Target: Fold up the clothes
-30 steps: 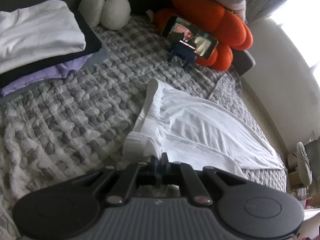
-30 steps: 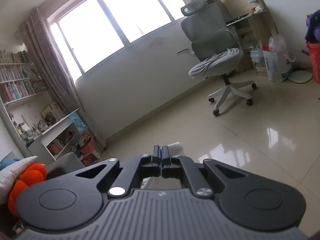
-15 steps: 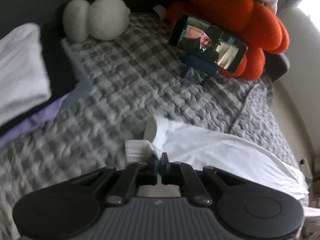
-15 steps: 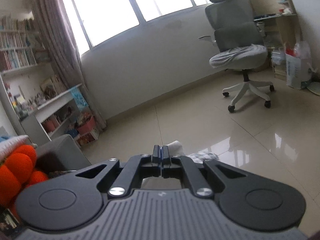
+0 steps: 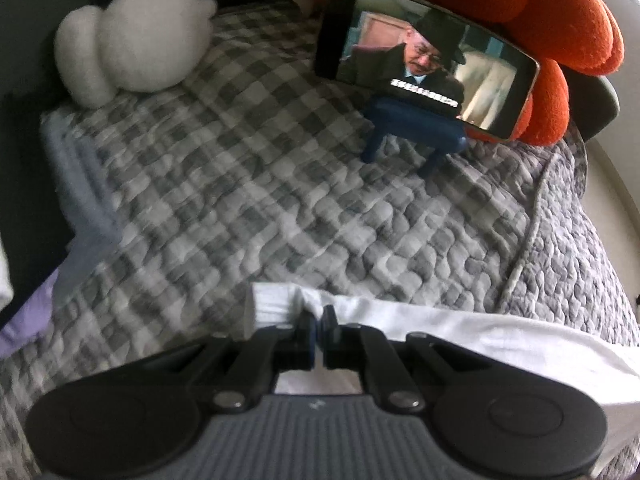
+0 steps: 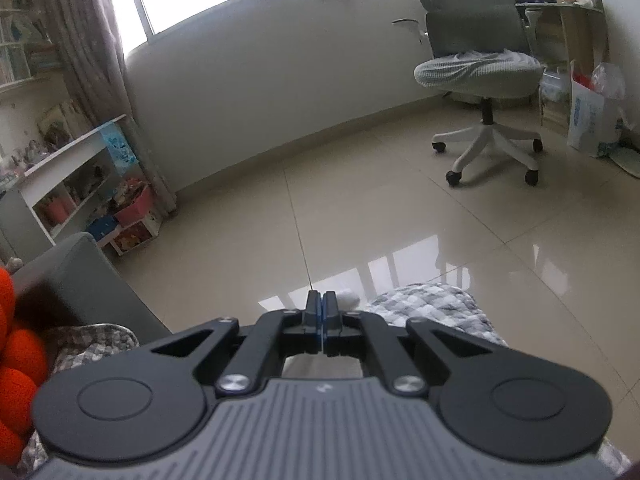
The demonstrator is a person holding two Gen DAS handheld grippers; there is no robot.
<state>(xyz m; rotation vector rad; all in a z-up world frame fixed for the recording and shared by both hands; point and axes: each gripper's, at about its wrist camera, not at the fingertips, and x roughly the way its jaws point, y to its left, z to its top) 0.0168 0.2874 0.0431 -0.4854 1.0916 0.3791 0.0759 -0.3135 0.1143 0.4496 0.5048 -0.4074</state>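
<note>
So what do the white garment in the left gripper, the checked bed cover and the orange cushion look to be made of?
White garment: thin, matte woven or knit cloth, probably cotton; it creases softly, with a ribbed band at the pinched edge.
Checked bed cover: grey-and-white quilted fabric, puffy with a pebbled surface.
Orange cushion: plush, fuzzy pile, likely synthetic fleece.

One white garment (image 5: 460, 328), one phone (image 5: 424, 60) on one blue stand (image 5: 416, 132). One office chair (image 6: 480, 64). Two grippers, left gripper (image 5: 319, 322) and right gripper (image 6: 321, 308).
</note>
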